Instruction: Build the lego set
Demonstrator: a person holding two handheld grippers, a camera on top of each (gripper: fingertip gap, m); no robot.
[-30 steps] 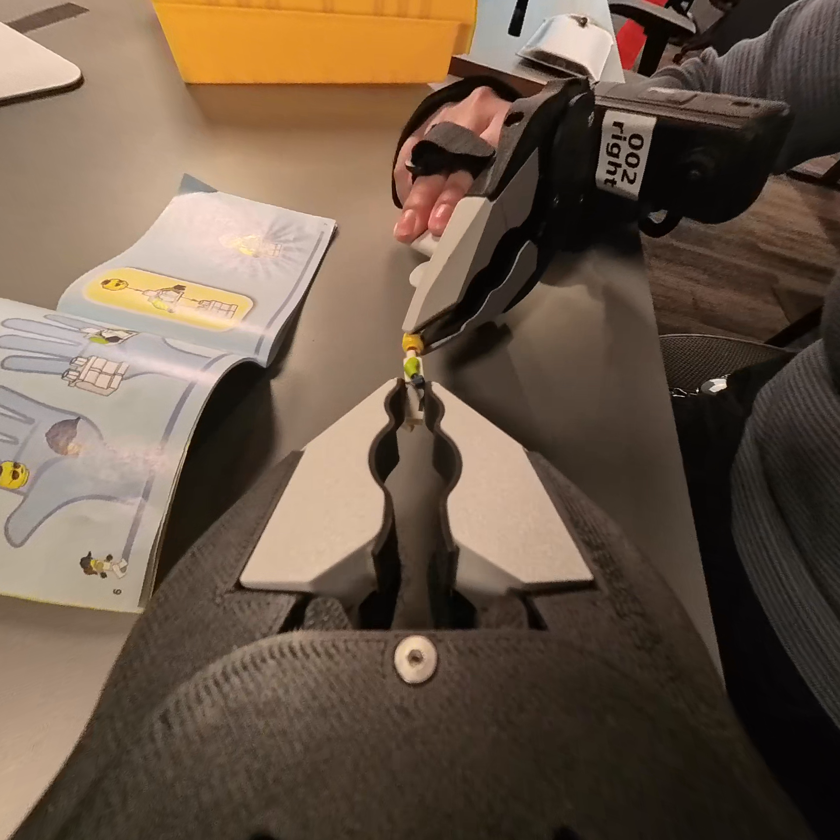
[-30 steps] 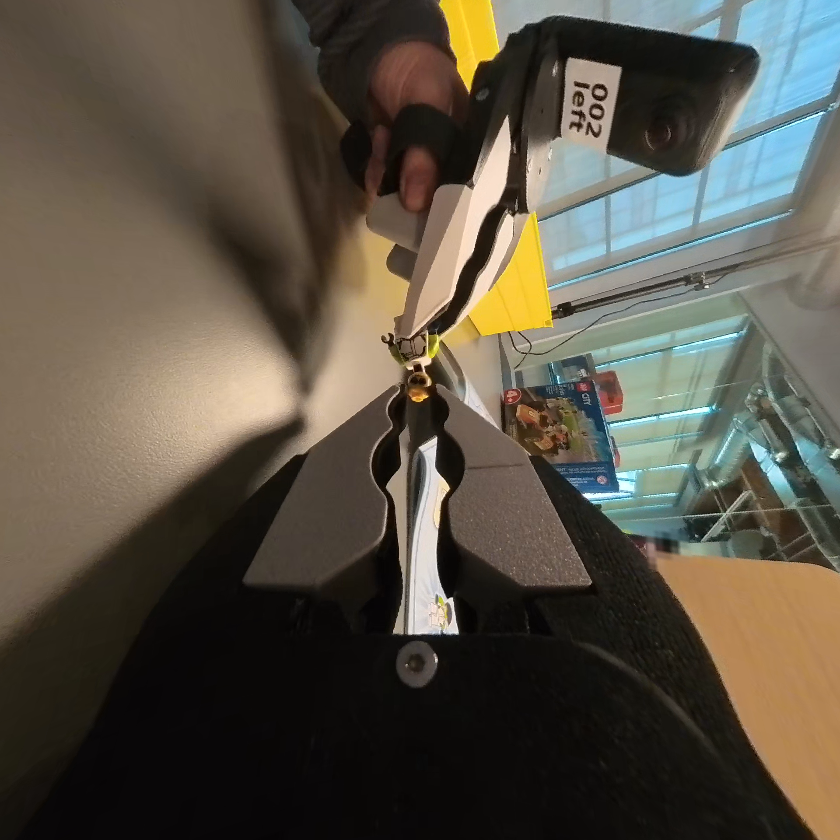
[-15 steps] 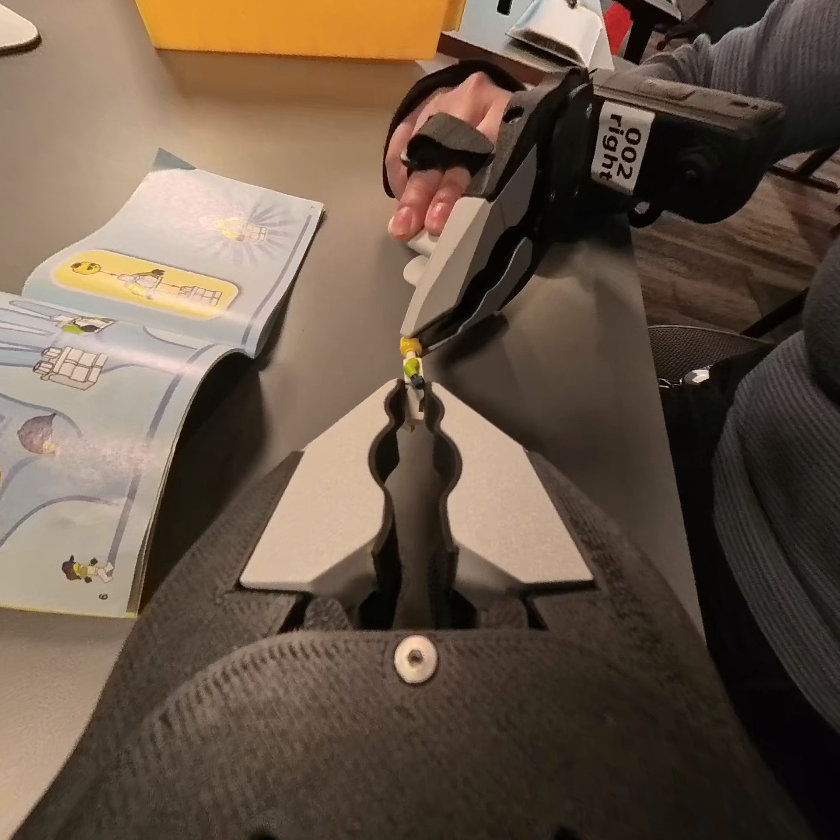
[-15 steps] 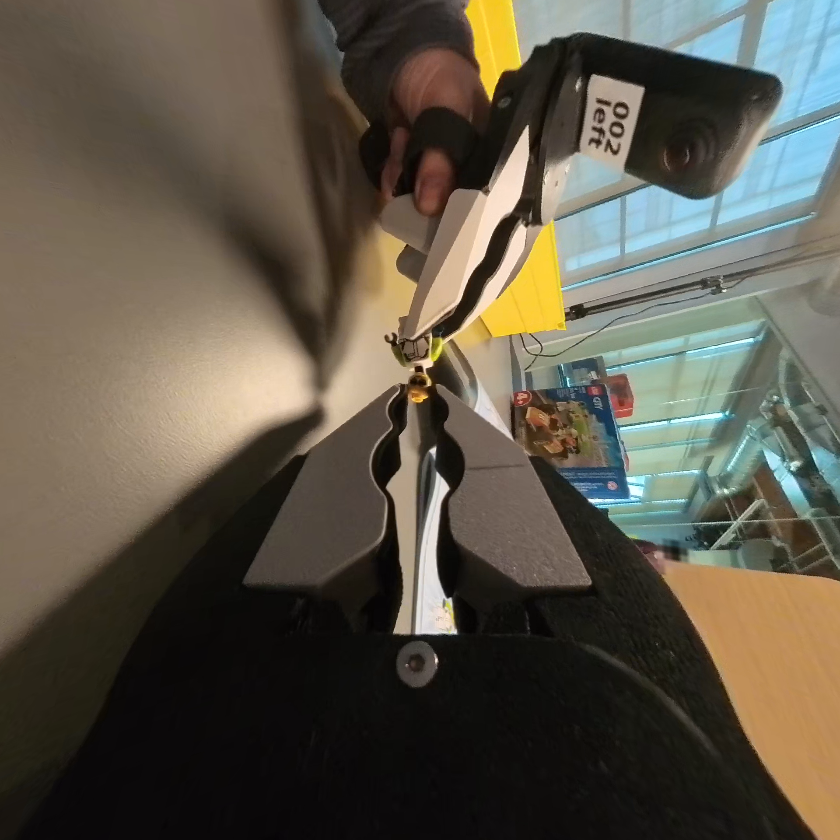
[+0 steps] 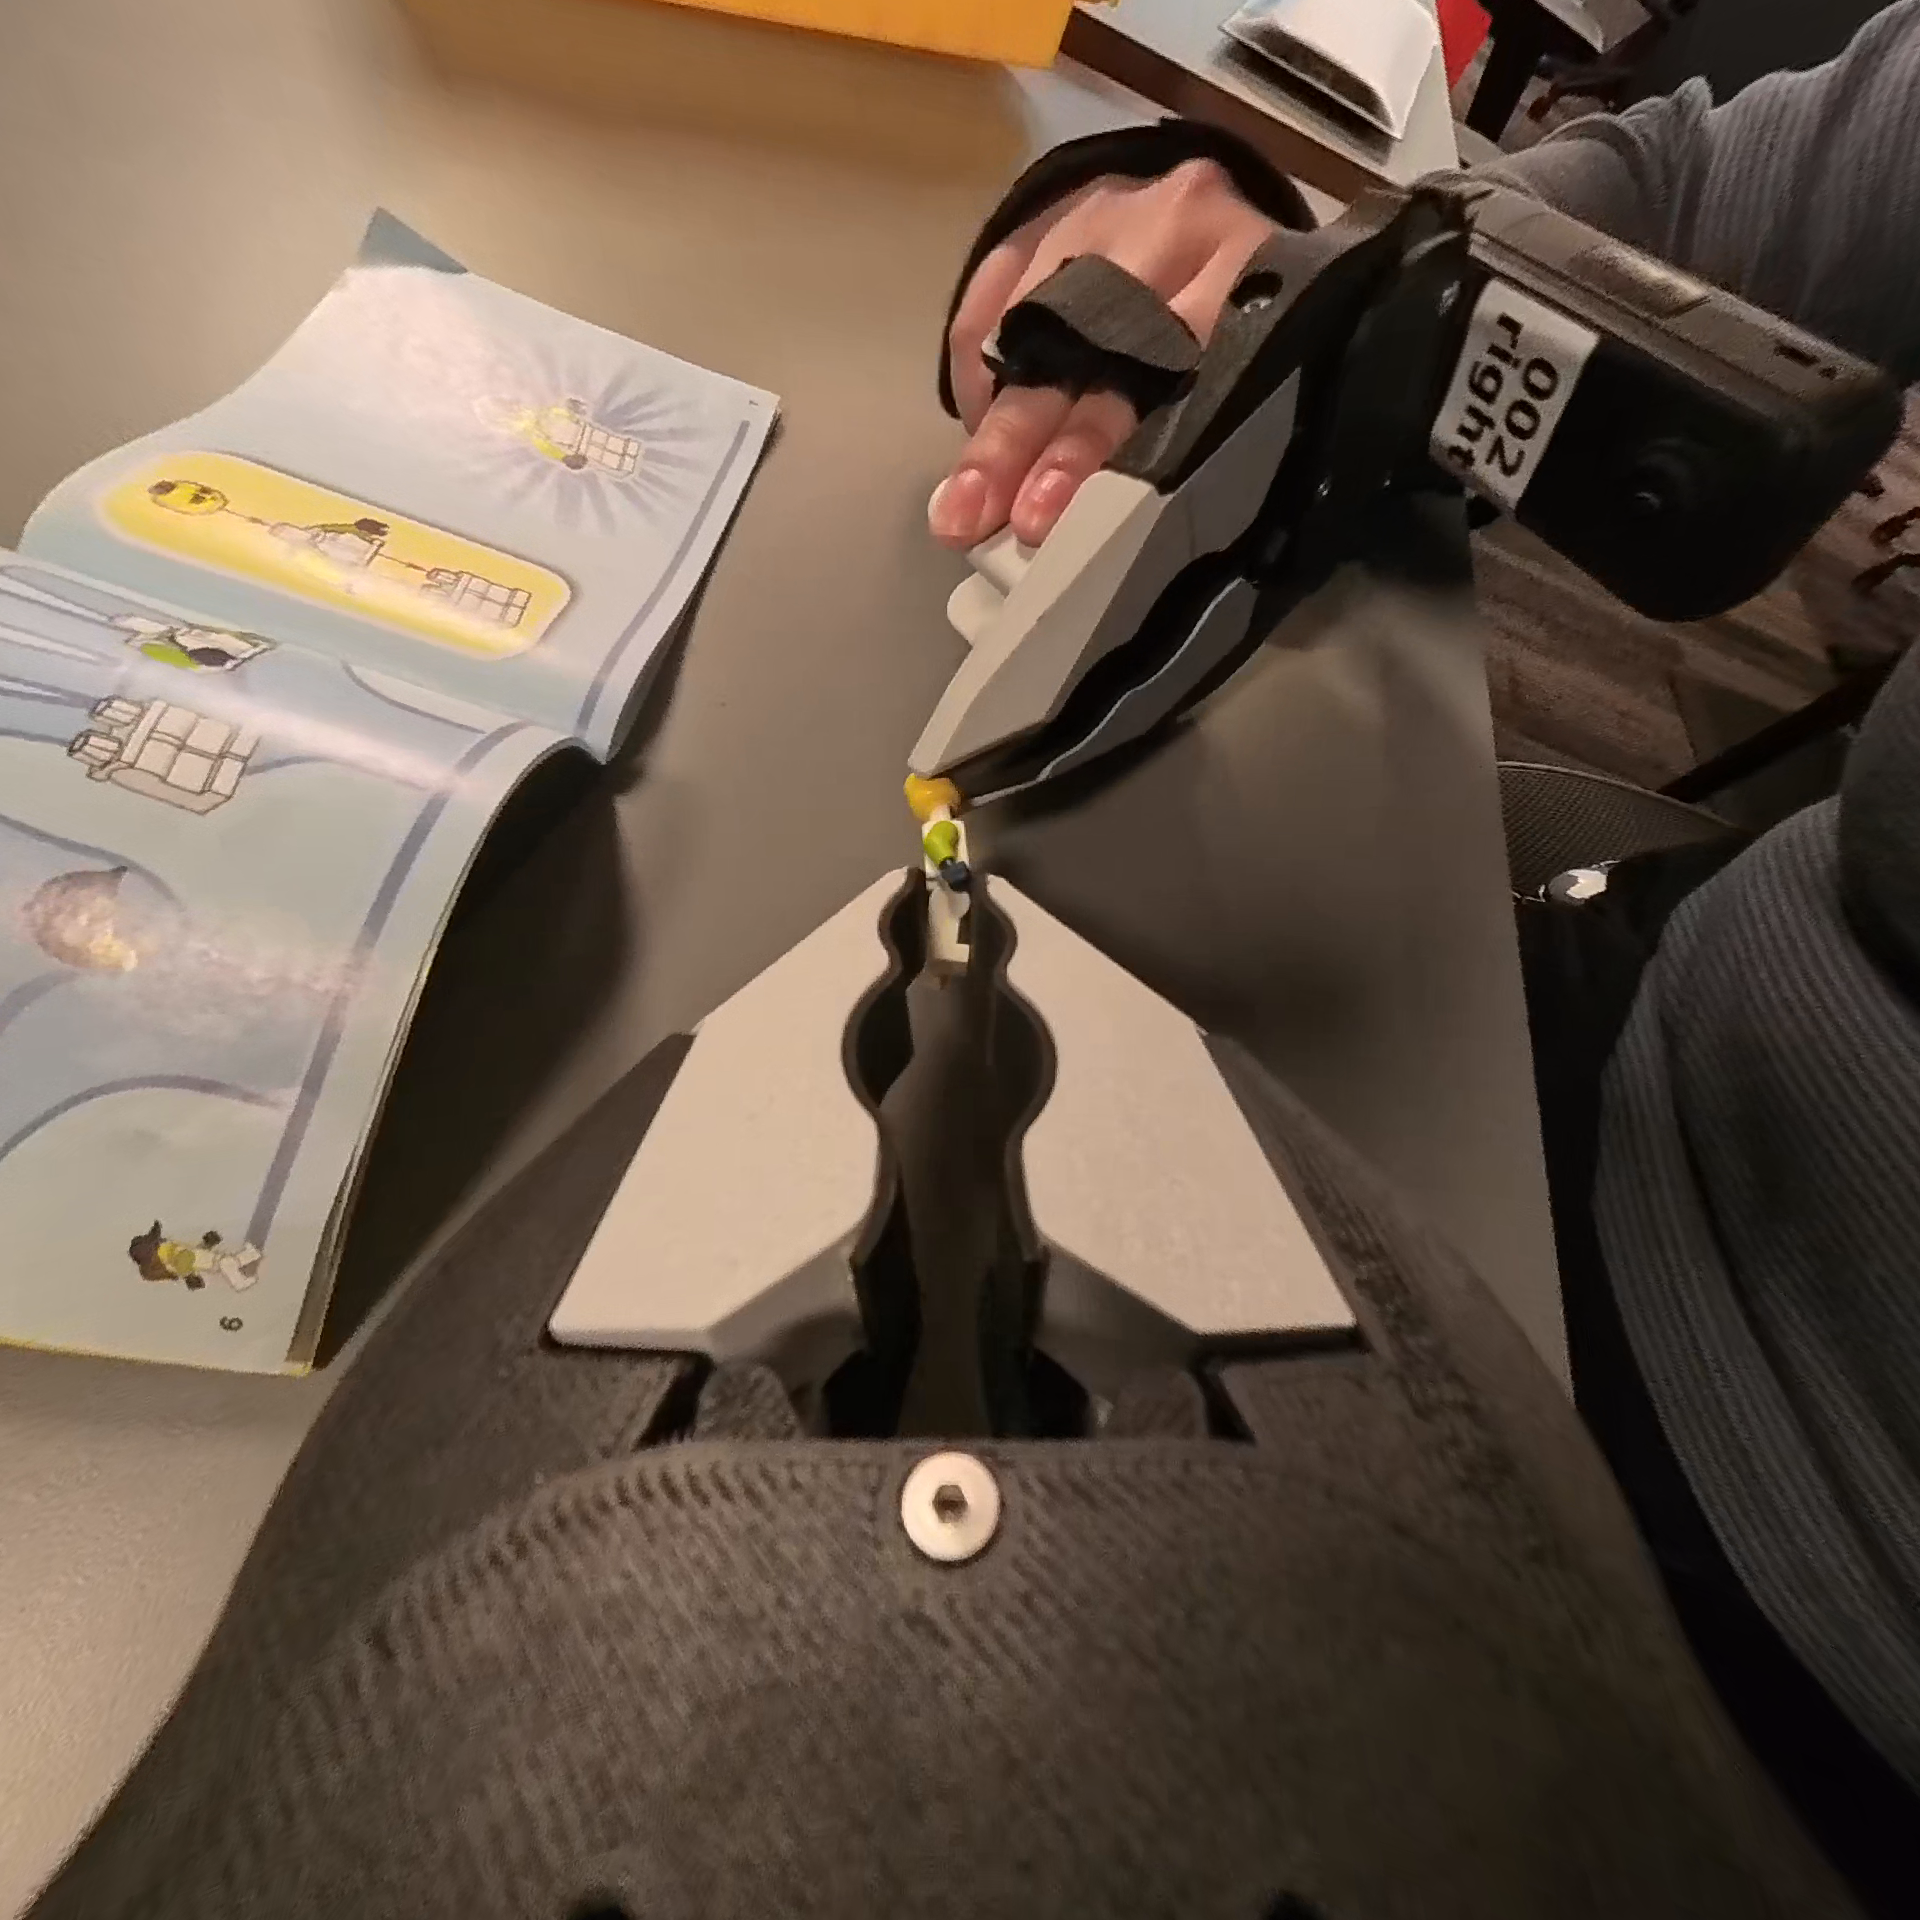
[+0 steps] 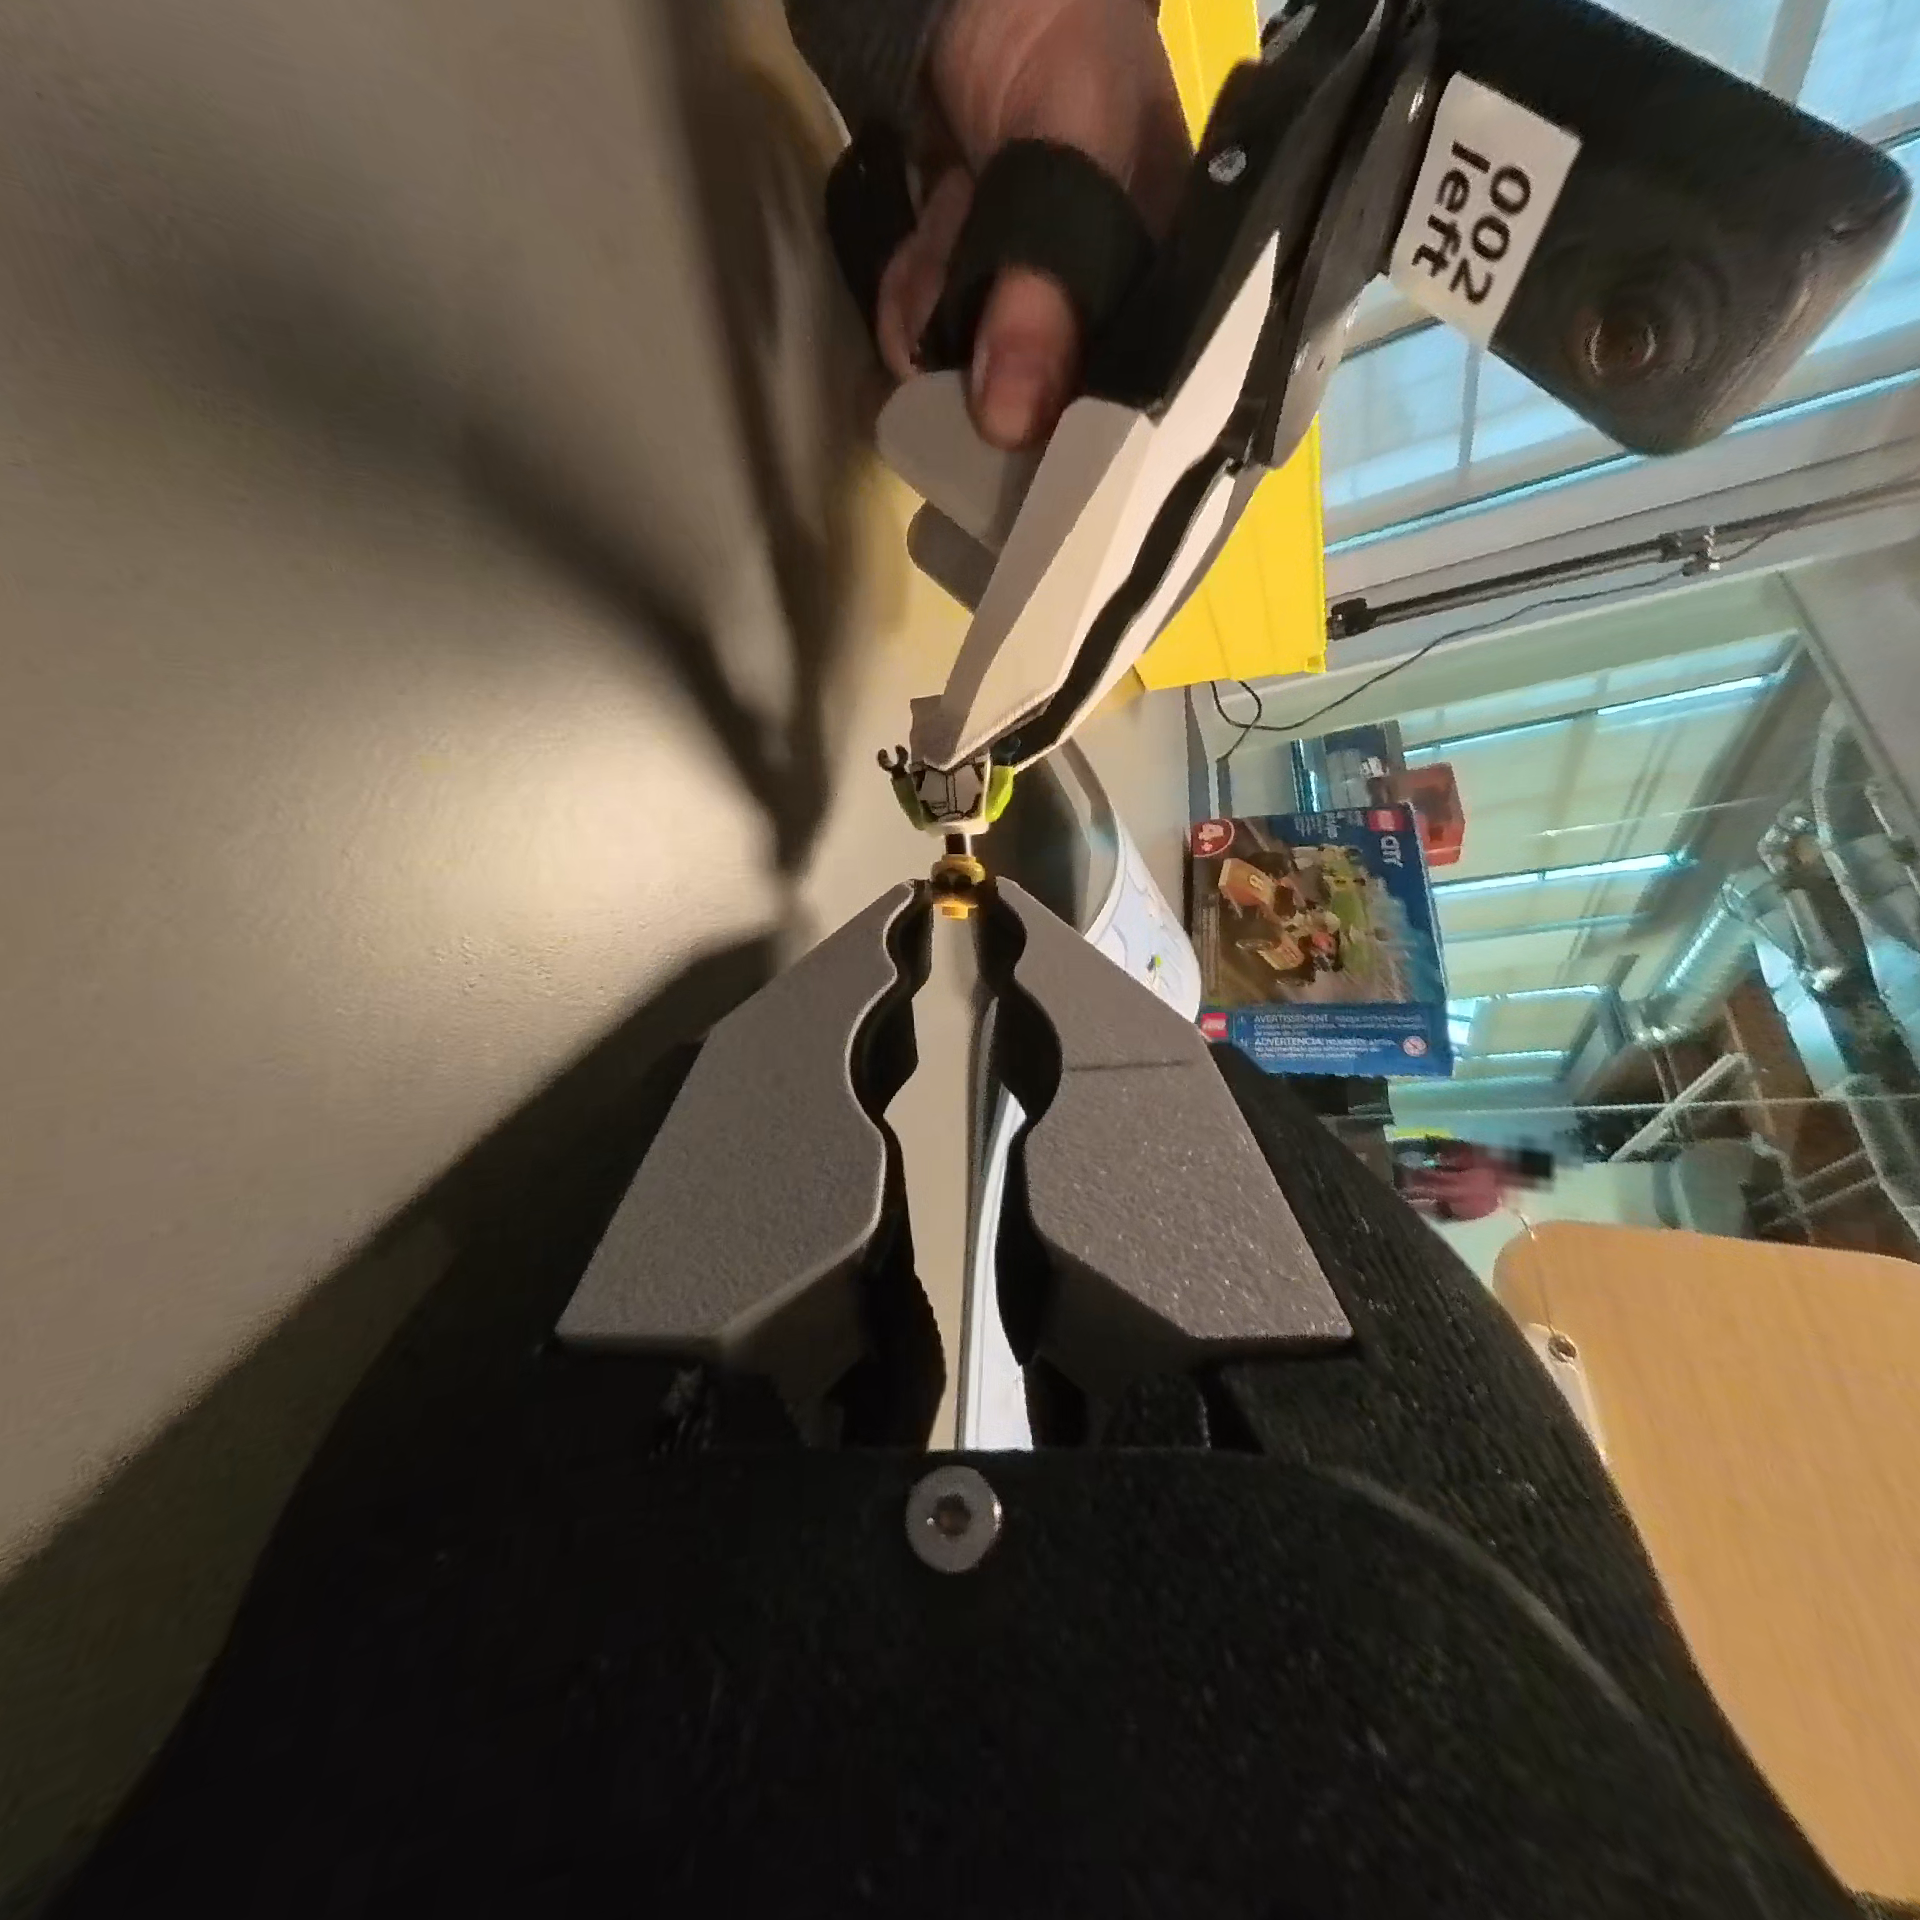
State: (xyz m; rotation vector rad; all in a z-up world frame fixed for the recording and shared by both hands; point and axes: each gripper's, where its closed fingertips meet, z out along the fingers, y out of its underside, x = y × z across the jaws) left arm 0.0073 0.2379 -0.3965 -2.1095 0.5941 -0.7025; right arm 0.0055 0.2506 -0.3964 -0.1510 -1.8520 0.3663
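A: Minifigure (image 5: 948, 885): whose jaws have it?

B: Both. The left gripper (image 5: 948, 914) is clamped on the white legs and body, and the right gripper (image 5: 940, 787) is pinched tight on the yellow head (image 5: 921, 792). The two tips meet almost nose to nose, with the figure spanning the gap between them.

A: Why hold it from both ends?

B: I'd judge the head is being pressed onto the neck. One grip steadies the body while the other pushes along the same line. In the right wrist view the head (image 6: 956, 883) sits at that gripper's tips (image 6: 956, 896), with a thin neck peg showing between it and the torso (image 6: 951, 795), so it looks not quite seated.

A: And why up in the air?

B: The figure is lifted off the table (image 5: 831, 343), so neither tip fouls on it.

A: What lies around the figure?

B: To its left, the open booklet (image 5: 312, 727) lies flat, pages up, presumably kept readable. Beyond the figure there is a yellow bin (image 5: 831, 26); in the right wrist view, a set box (image 6: 1320, 935) stands farther behind it.
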